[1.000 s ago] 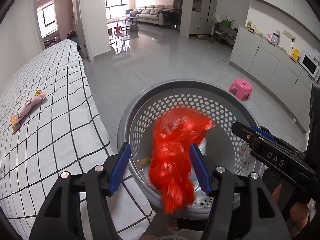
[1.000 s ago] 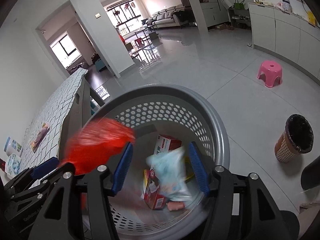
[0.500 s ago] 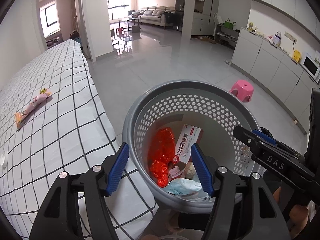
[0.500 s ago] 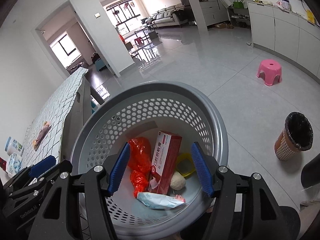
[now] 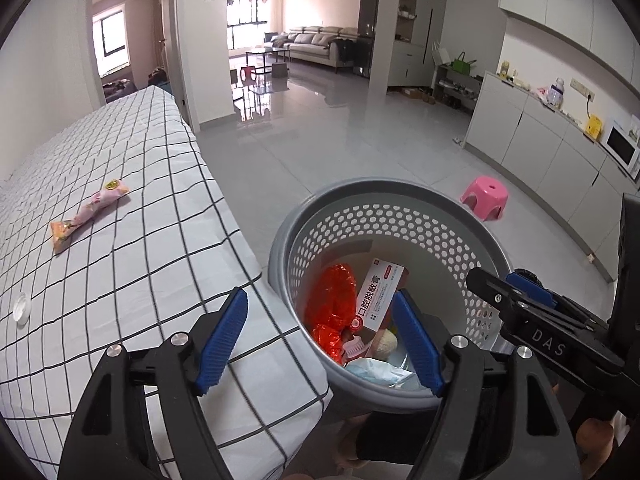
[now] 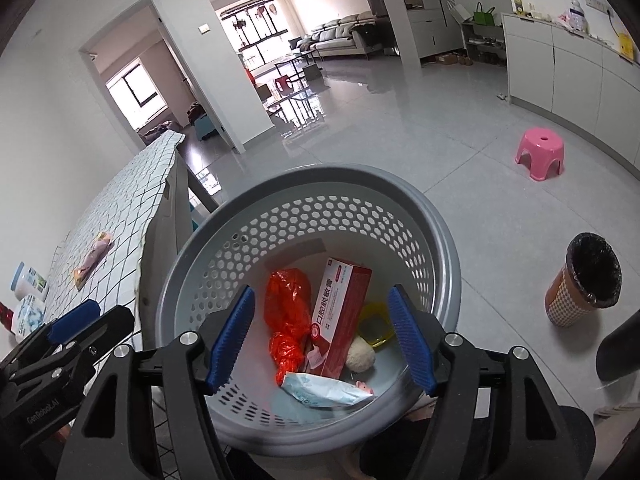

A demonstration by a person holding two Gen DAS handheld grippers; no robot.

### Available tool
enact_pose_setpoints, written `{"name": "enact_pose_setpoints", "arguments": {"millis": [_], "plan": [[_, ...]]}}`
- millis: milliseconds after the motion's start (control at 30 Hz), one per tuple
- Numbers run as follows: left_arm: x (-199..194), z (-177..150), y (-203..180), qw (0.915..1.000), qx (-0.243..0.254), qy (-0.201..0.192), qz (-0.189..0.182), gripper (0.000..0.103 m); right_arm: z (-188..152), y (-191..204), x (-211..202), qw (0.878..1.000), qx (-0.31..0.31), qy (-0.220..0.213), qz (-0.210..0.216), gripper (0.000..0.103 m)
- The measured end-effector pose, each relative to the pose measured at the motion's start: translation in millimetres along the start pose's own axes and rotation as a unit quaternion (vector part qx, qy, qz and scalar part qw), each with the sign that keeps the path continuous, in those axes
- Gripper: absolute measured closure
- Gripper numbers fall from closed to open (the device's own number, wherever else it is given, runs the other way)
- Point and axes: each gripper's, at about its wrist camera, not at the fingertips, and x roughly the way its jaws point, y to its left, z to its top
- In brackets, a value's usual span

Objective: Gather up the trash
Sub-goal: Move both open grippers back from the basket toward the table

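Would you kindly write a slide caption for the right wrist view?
Open right gripper above grey basket holding red bag, red box and other trash.

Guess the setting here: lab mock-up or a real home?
Most likely a real, lived-in apartment, open-plan. A sofa sits by bright windows at the far end, a counter along the right wall carries a microwave, and a pink stool stands on the glossy tiled floor.

Both tongs held side by side, pointing forward and downward. The left tongs (image 5: pixel 320 336) stand with blue-padded fingers (image 5: pixel 222 336) spread wide, nothing between them. The right tongs (image 6: pixel 320 336) likewise gape empty, and in the left wrist view their black frame juts in at lower right.
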Motion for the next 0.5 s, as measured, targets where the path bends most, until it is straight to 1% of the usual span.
{"name": "enact_pose_setpoints", "arguments": {"millis": [133, 200, 300, 433, 500], "plan": [[-12.0, -1.0, 7.8, 0.9999, -0.006, -0.011, 0.004, 0.030, -2.2, 9.7, -8.7, 1.000, -0.008, -0.005, 0.002, 0.036], [-18.7, -1.2, 13.7, 0.9997, -0.010, -0.019, 0.008, 0.029, -4.0, 16.0, -12.4, 1.000, -0.013, -0.008, 0.005, 0.032], [-28.1, -2.5, 27.1, 0.9992, -0.020, -0.032, 0.014, 0.026, -6.4, 27.6, -16.4, 1.000, -0.023, -0.010, 0.010, 0.031], [-41.6, -4.6, 48.7, 0.9979, -0.034, -0.044, 0.032, 0.024, -10.7, 46.6, -17.2, 0.999, -0.038, -0.007, 0.020, 0.031], [-48.5, -7.1, 62.6, 0.9965, -0.045, -0.052, 0.047, 0.021, -13.1, 58.9, -16.3, 0.998, -0.050, -0.005, 0.028, 0.030]]}}
